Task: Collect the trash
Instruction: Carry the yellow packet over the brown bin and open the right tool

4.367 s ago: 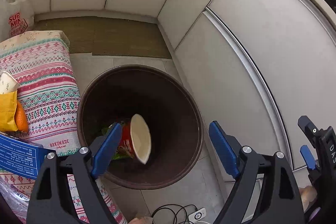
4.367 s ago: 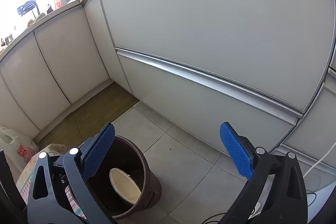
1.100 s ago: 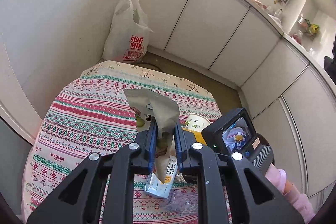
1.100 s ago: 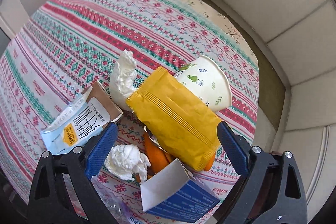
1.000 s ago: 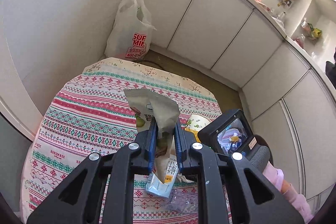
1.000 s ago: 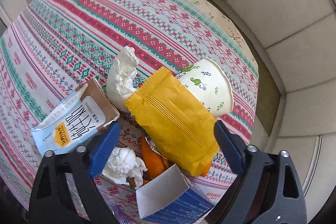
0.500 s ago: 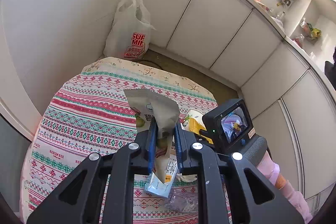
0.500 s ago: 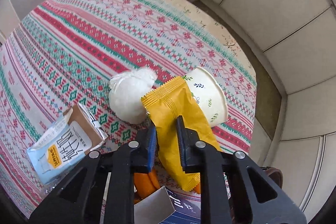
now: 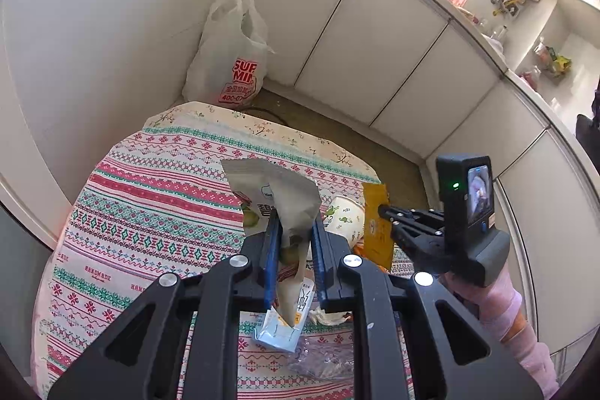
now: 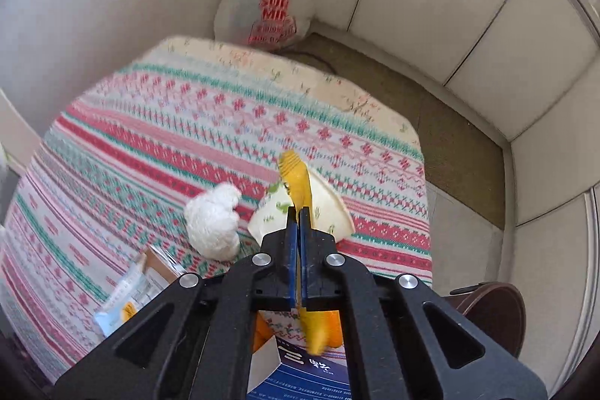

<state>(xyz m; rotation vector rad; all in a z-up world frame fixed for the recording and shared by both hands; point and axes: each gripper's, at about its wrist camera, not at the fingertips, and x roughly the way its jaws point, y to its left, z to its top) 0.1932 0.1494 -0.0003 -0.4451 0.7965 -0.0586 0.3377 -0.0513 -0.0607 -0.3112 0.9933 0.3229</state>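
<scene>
My left gripper (image 9: 293, 231) is shut on a grey snack wrapper (image 9: 279, 192) and holds it above the patterned tablecloth (image 9: 150, 197). My right gripper (image 10: 299, 212) is shut on a yellow snack bag (image 10: 297, 182), lifted edge-on above the table; it also shows in the left wrist view (image 9: 377, 223). A paper cup (image 10: 318, 205) lies on its side under it. A white crumpled tissue (image 10: 213, 222), a milk carton (image 10: 131, 295) and a blue box (image 10: 307, 373) lie on the cloth. A brown bin (image 10: 491, 310) stands on the floor at the right.
A white plastic shopping bag (image 9: 232, 62) stands in the corner behind the table. White cabinet doors (image 9: 375, 36) run along the back and right. Orange peel (image 10: 262, 328) and a clear plastic scrap (image 9: 326, 358) lie at the table's near edge.
My right gripper has shut on the yellow bag and lifted it off the table, turning it edge-on. The left gripper still holds the grey wrapper in about the same place.
</scene>
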